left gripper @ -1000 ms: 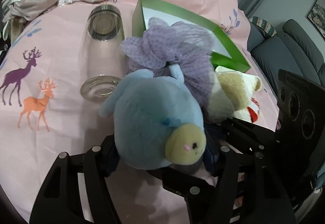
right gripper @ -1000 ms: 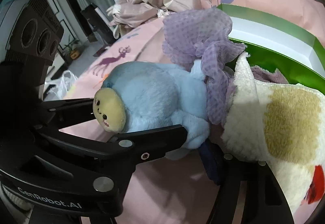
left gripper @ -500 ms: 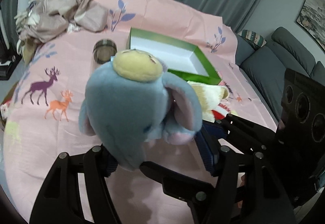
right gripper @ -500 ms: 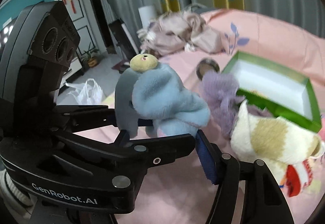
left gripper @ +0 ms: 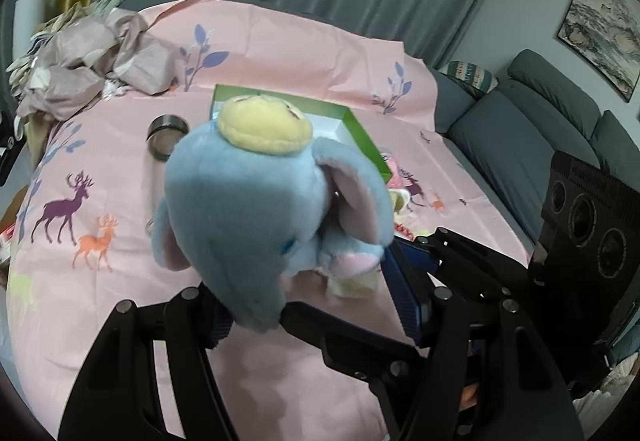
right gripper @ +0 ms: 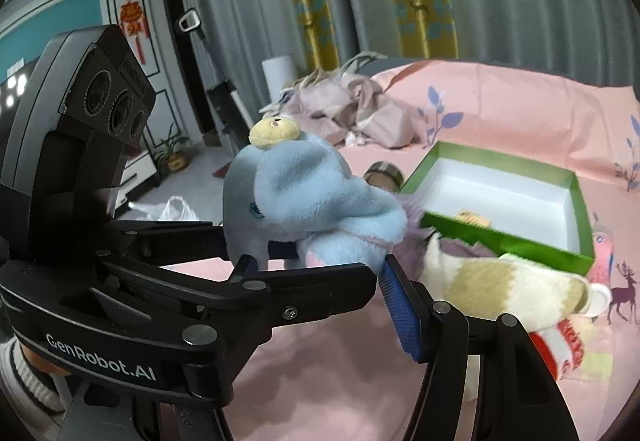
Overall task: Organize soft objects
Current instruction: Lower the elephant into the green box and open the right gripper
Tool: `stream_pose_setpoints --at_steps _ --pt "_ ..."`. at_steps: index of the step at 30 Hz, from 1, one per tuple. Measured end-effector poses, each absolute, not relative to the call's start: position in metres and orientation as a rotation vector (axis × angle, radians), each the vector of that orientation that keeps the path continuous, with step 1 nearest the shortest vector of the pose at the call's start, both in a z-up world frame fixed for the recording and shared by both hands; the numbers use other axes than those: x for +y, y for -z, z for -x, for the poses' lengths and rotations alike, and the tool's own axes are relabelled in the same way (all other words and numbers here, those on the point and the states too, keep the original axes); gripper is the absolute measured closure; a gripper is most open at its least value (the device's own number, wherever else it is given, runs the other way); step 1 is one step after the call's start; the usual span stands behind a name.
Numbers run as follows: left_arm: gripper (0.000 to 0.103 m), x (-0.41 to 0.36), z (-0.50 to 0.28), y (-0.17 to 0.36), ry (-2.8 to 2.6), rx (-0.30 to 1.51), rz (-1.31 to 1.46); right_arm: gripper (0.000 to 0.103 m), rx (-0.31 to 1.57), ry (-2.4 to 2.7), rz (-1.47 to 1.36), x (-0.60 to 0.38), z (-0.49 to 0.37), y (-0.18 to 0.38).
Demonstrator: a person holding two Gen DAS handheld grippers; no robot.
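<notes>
A blue plush elephant (left gripper: 260, 197) with a yellow cap hangs in the air above the pink sheet, also seen in the right wrist view (right gripper: 304, 201). My left gripper (left gripper: 312, 305) and my right gripper (right gripper: 340, 265) are both shut on it, one from each side. A green box (right gripper: 504, 209) with a white inside lies open behind it; it also shows in the left wrist view (left gripper: 360, 133). A cream and tan plush (right gripper: 500, 289) and a purple mesh puff (right gripper: 416, 213) lie on the sheet beside the box.
A clear glass tumbler (left gripper: 166, 135) lies on its side left of the box. Crumpled beige cloth (left gripper: 88, 69) is piled at the far left of the bed. A grey sofa (left gripper: 520, 145) stands to the right.
Both grippers have lifted the blue elephant up off the sheet, away from the purple puff and cream plush. It has turned so its yellow cap points up.
</notes>
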State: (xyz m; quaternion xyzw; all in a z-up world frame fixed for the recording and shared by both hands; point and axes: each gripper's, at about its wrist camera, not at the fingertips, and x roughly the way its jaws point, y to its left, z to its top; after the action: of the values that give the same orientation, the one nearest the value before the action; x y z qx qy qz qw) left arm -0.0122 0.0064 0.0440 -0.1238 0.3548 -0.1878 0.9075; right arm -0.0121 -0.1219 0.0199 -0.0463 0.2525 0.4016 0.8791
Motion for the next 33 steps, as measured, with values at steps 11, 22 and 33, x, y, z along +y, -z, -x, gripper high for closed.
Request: stream_pose_setpoints --at_steps 11,22,33 --pt "0.039 -0.020 -0.043 -0.069 0.455 0.722 0.198 0.038 0.445 -0.778 0.063 -0.146 -0.029 -0.046" --pt "0.039 -0.034 -0.139 -0.067 0.505 0.795 0.226 0.038 0.436 -0.721 0.022 -0.161 -0.114 -0.056" --pt "0.015 -0.026 -0.203 -0.033 0.324 0.919 0.261 0.034 0.566 -0.629 -0.034 -0.168 -0.177 -0.026"
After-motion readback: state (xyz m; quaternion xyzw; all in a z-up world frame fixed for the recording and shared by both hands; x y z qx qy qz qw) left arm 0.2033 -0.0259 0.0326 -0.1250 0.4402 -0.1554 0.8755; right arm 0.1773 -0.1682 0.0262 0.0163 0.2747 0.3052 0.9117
